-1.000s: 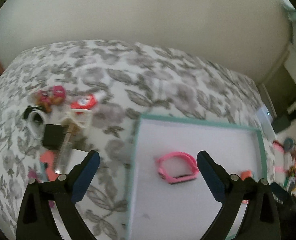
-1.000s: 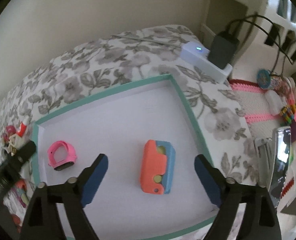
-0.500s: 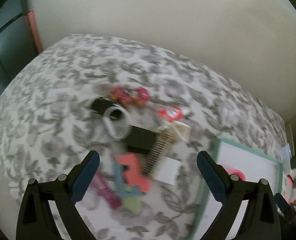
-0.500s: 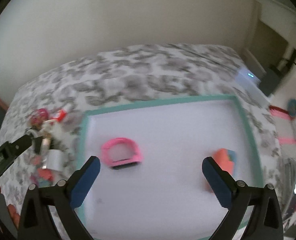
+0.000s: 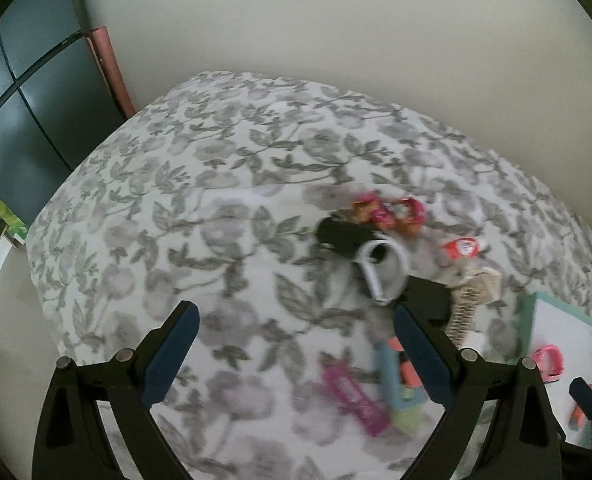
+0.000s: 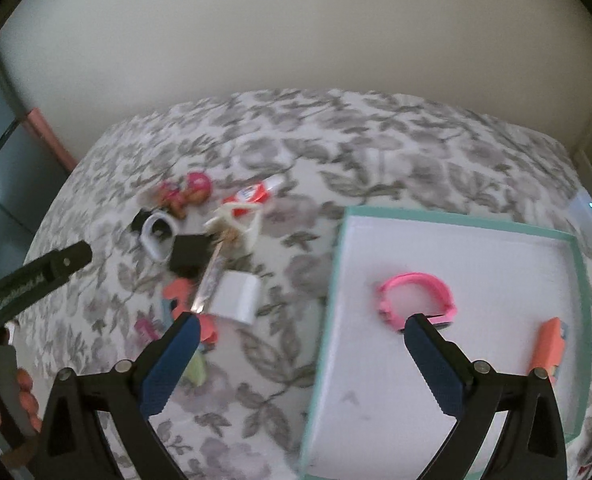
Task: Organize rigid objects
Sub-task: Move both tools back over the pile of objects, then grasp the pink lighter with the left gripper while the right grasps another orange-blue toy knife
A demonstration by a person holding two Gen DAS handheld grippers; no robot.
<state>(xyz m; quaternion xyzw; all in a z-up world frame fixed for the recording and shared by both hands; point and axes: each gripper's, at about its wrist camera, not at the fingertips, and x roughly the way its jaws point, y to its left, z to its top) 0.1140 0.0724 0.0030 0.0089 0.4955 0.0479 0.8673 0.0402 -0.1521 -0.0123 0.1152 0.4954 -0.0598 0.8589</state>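
Spanning both wrist views, a bed cover [image 6: 375,152] printed with grey leaves is shown beneath two hand-held grippers. The right gripper [image 6: 301,332] is seen with its jaws spread wide and nothing between them; the jaws have just been opening. The left gripper [image 5: 294,326] is likewise held wide apart and empty over bare cover.

In the right wrist view, a teal-rimmed tray [image 6: 447,220] with a white floor lies at about 3 o'clock from frame centre. Inside it, a pink watch [image 6: 419,296] rests near the middle, and an orange and blue block [image 6: 549,346] lies near the tray's right rim, well apart from the watch.

A cluster of small objects is gathered on the cover at about 9 o'clock from the tray, outside it. Within the cluster are distinguished:
- a white box [image 6: 236,296], nearest the tray;
- a black block [image 6: 190,254], at 11 o'clock from the white box;
- a white ring [image 6: 158,238], touching the black block;
- pink figures [image 6: 186,194], at the far edge;
- a red and white piece [image 6: 252,196], beside the figures.

The remaining pieces are too blurred to be told apart.
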